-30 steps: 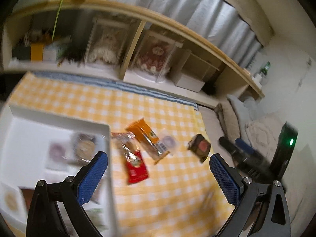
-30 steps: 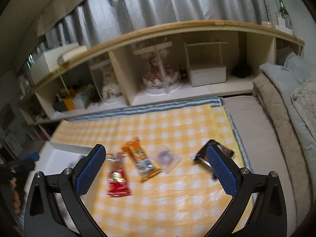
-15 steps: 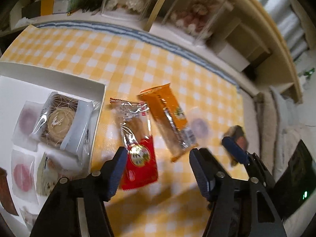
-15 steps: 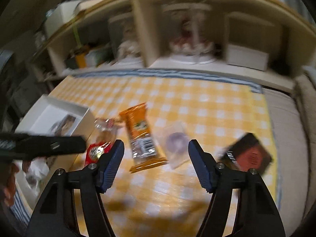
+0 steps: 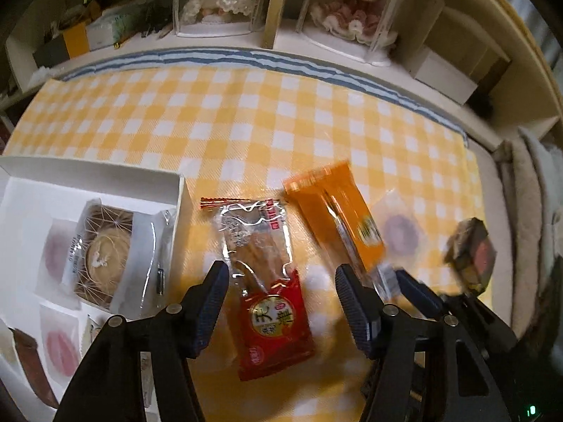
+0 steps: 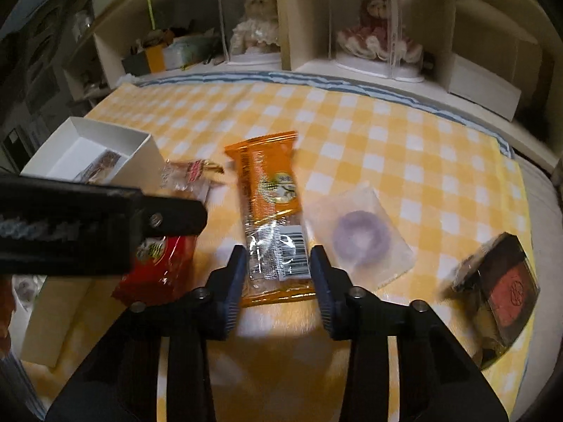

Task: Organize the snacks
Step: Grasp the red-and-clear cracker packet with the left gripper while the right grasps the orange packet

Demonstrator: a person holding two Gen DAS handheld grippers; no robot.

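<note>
So both grippers have been brought down low over the yellow checked cloth [image 5: 246, 119], where a second ago they were held high with the jaws wide apart. The left gripper [image 5: 278, 299] is now set astride the red snack pack [image 5: 271, 302], jaws narrowed to roughly half width; the pack lies between them but no pad can be seen pressing on it, so it isn't counted as held. The right gripper [image 6: 276, 274] has just been closing around the near end of the orange snack pack [image 6: 271, 211]. The pads are drawn up just beside the wrapper's edges, but whether they actually pinch it can't be told from this view.

Nothing has been lifted yet: both packs are still flat on the cloth. The clear pouch with a purple sweet [image 6: 362, 235] and the dark boxed sweet [image 6: 499, 277] are left lying further right. The white box [image 5: 91, 179], already partly filled with wrapped sweets, sits at the left, just beside the red pack.

Looks like a two-handed pick has been set up, with both packs probably meant for the box.
</note>
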